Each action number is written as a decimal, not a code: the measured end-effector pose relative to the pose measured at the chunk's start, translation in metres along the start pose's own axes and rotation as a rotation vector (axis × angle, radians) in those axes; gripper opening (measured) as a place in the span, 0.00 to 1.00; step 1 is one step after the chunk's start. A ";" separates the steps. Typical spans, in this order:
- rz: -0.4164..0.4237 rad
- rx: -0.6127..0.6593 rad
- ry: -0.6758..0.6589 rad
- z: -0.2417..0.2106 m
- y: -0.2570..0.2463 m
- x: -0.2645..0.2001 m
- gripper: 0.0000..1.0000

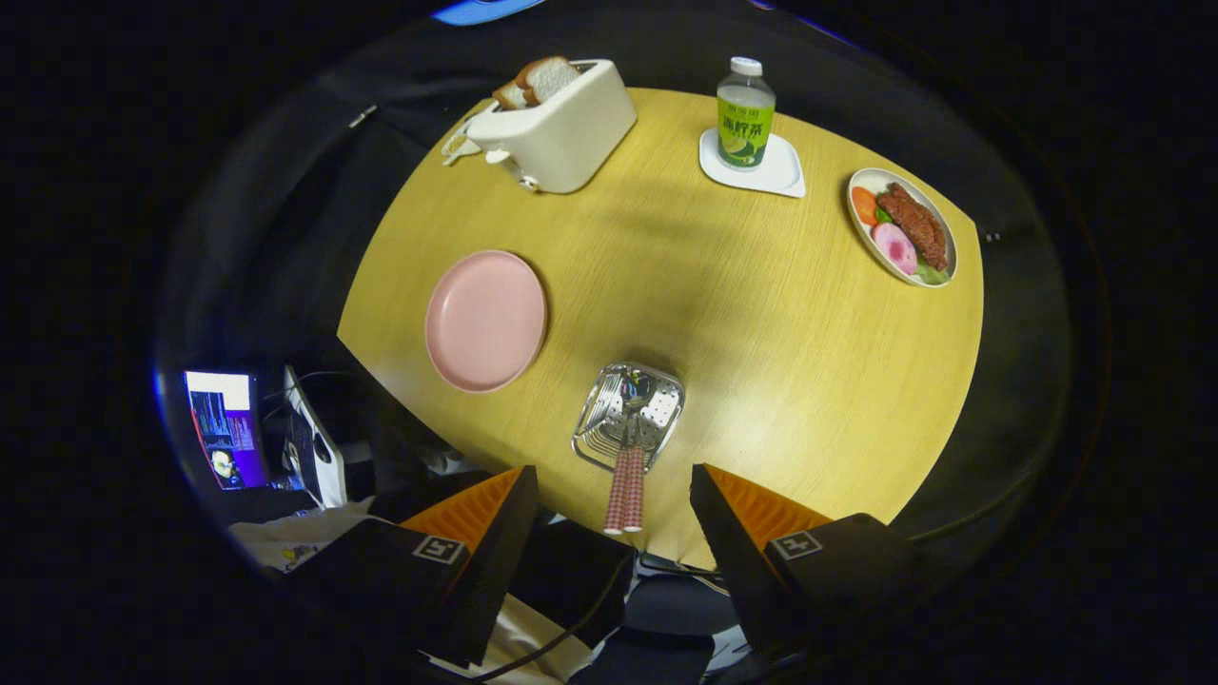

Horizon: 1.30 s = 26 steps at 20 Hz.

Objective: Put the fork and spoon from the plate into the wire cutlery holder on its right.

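I look down on a round wooden table (761,314). The pink plate (485,320) lies bare on its left part. To the right of the plate stands the wire cutlery holder (628,415). The fork and spoon (625,485) stand in it side by side, checkered handles pointing up toward me. My gripper (614,495) is open, raised above the holder, with the two handles showing between its fingers and untouched by either.
A white toaster (561,124) with bread slices sits at the far left of the table. A green bottle (745,114) stands on a white coaster (754,164). A plate of food (902,226) lies at the far right. A lit screen (224,428) is below the table's left edge.
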<state>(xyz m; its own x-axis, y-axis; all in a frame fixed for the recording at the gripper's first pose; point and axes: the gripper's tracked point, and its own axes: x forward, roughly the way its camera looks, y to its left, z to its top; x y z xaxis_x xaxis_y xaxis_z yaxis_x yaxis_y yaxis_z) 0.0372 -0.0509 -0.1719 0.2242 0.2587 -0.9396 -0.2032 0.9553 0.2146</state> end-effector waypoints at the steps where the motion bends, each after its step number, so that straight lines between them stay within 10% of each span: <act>1: 0.005 0.004 -0.043 0.001 0.005 -0.007 1.00; 26: -0.298 0.075 -1.322 0.058 0.099 -0.237 1.00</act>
<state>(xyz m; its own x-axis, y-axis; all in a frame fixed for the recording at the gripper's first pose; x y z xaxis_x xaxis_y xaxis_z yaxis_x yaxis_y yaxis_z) 0.0188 -0.0095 0.0878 0.9984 -0.0559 -0.0050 0.0561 0.9931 0.1034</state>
